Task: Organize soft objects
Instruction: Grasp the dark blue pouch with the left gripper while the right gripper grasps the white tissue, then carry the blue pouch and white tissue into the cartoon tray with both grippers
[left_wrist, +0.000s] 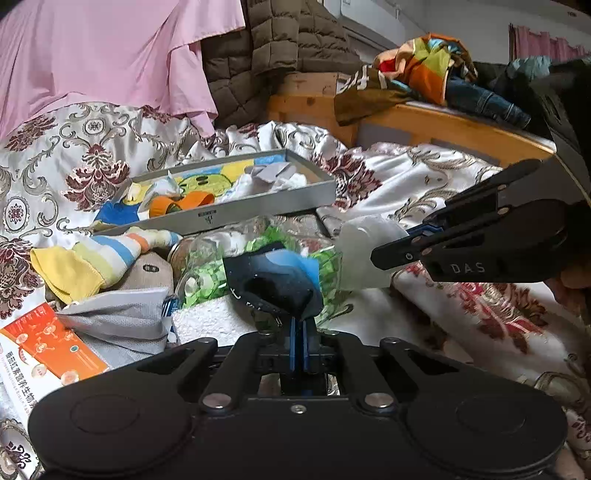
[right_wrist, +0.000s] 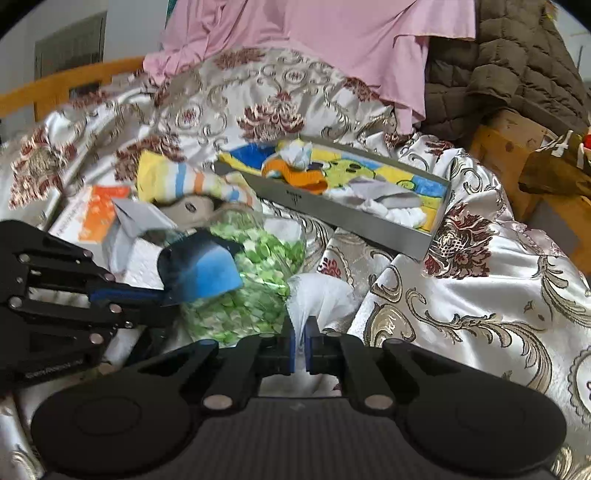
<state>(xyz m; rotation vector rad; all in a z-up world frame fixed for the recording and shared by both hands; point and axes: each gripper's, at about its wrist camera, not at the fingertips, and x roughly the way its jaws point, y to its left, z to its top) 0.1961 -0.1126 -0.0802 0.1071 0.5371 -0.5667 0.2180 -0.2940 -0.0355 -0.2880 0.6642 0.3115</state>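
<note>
**Operator:** Report jaw status on both units.

**Technician:** The left gripper (left_wrist: 302, 325) is clenched on a dark navy and blue sock (left_wrist: 275, 282), pinched at one edge. The right gripper (right_wrist: 301, 332) is clenched on a white sock (right_wrist: 319, 295), also at its edge. Both items hang just above a clear bag of green pieces (right_wrist: 255, 280) on the patterned bedspread (right_wrist: 480, 295).

**Operator:** Handling characteristics?

**Technician:** Judged light, limp and non-fragile. Each piece droops from its pinch point, so expect swing and trailing fabric. A grip on a thin edge may slip; a fold or cuff of doubled fabric is the preferred hold.

**Operator:** Destination?

**Technician:** Probably the grey tray (left_wrist: 258, 212), which sits beyond the bag and already holds small fabric pieces. It rests tilted on the bedding, so release low inside the rim.

**Operator:** Remaining stock?

**Technician:** A yellow striped sock (left_wrist: 107, 258) lies outside the tray, near its front wall, beside an orange printed box (left_wrist: 55, 343).
</note>
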